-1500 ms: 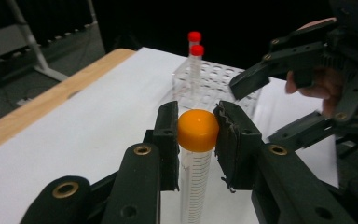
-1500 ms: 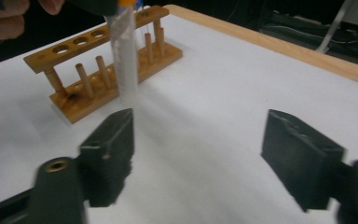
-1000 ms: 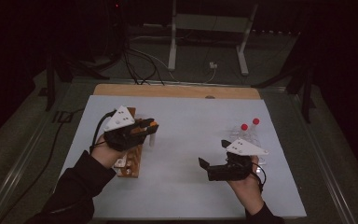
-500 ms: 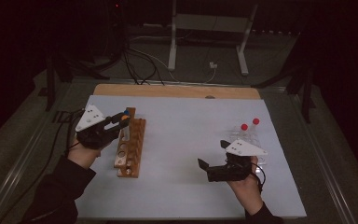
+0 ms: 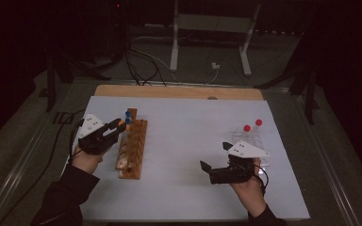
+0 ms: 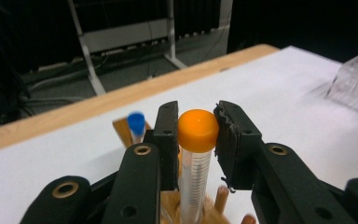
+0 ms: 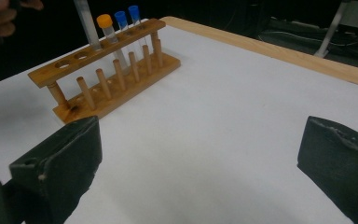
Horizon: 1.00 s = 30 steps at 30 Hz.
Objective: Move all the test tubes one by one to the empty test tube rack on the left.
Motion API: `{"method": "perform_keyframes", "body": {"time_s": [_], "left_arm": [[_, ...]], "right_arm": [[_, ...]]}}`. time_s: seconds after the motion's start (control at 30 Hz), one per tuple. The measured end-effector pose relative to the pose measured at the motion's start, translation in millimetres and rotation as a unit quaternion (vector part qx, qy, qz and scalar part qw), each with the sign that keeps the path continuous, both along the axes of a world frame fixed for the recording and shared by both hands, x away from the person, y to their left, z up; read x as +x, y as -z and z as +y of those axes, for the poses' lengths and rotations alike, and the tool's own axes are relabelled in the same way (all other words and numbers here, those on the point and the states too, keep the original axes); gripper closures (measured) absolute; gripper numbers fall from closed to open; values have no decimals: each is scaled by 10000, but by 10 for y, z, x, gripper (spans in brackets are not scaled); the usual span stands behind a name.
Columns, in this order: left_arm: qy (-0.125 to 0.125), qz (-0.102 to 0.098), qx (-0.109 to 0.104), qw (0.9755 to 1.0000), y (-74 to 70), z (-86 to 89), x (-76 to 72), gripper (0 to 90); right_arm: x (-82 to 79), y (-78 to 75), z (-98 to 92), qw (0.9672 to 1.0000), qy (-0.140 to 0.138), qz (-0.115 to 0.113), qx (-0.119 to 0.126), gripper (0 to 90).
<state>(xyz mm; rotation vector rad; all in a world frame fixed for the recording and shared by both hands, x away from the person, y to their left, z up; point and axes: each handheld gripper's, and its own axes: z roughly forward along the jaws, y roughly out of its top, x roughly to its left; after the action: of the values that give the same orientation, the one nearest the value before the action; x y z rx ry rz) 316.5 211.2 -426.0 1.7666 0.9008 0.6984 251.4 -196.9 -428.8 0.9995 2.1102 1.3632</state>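
My left gripper [image 5: 119, 126] sits at the left side of the white tabletop [image 5: 188, 141], clenched on the clear plastic tube with the orange cap [image 6: 197, 128]; in the left gripper view both pads press the tube just under the cap, so it's a firm hold; the tube's long axis runs upright, close to vertical, bottom end already down among the holes of the brown wooden tube rack [image 5: 132, 147]; in the right gripper view that orange-capped tube [image 7: 105, 22] stands in the rack [image 7: 107, 70] right beside two blue-capped tubes [image 7: 127, 15] at the far end, with the empty holes toward the near end; I can't tell whether its tip has bottomed out on the rack's base; I judge the step in hand is seating this tube, so the move turns on keeping the tube axis lined up with the hole and going straight down, then letting go; any tilt and the tube could bind on the hole rim or nudge the blue-capped neighbour.

Further right, mid-tabletop is bare white sheet; my right gripper [image 5: 217, 157] rests low at the right, jaws spread wide, holding nothing, pointing left across the tabletop at the rack; just behind it stands a clear plastic rack [image 5: 252, 139] with two red-capped tubes [image 5: 252, 125]; the left gripper is the one on the job, the right is well apart from the wooden rack but near the red-capped ones.
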Motion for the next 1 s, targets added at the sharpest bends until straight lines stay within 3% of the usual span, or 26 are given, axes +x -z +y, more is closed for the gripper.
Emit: {"method": "perform_keyframes", "body": {"time_s": [0.37, 0.7, 0.87, 1.0], "left_arm": [[-47, 287, 75, 9995, 225, -19, 37, 717], [-35, 412, 205, 9989, 307, -22, 29, 715], [-31, 419, 350, 9985, 298, -48, 21, 713], [-20, 463, 335, 9984, 292, -43, 23, 706]], "right_arm": [[2, -4, -17, 10000, 8, 0, 14, 0], [2, 2, -27, 10000, 1, 24, 32, 0], [5, 3, -31, 10000, 0, 23, 26, 0], [3, -4, -32, 10000, -5, 14, 35, 0]]}}
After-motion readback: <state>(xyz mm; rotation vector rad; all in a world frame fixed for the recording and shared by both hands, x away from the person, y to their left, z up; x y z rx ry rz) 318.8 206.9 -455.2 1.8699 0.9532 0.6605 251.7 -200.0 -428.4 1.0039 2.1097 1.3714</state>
